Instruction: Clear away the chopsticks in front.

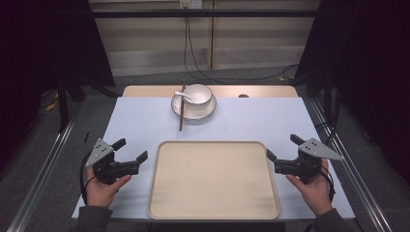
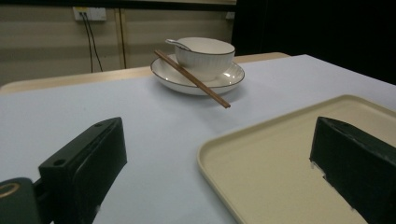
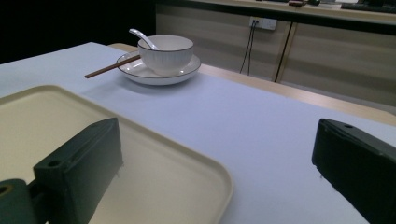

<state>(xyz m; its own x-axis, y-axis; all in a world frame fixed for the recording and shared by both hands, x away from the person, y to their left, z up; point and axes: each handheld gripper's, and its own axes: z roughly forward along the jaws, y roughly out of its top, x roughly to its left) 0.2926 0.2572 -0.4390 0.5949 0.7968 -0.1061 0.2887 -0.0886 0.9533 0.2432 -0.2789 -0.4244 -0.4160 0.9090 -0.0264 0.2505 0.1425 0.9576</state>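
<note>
Both grippers parked open beside the tray, nothing grabbed.

The left gripper (image 1: 131, 151) is held at the tray's (image 1: 212, 212) 9 o'clock edge and the right gripper (image 1: 283, 147) at 3 o'clock, jaws spread wide on both. At 12 o'clock on the desk (image 1: 140, 121), a bowl (image 1: 197, 94) with a spoon (image 1: 183, 95) is seen on a plate (image 1: 209, 111), with chopsticks (image 1: 181, 116) propped across the plate's rim.

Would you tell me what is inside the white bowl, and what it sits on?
A white spoon leans inside the bowl, which sits on a plate. The bowl's bottom is hidden by its wall.
</note>
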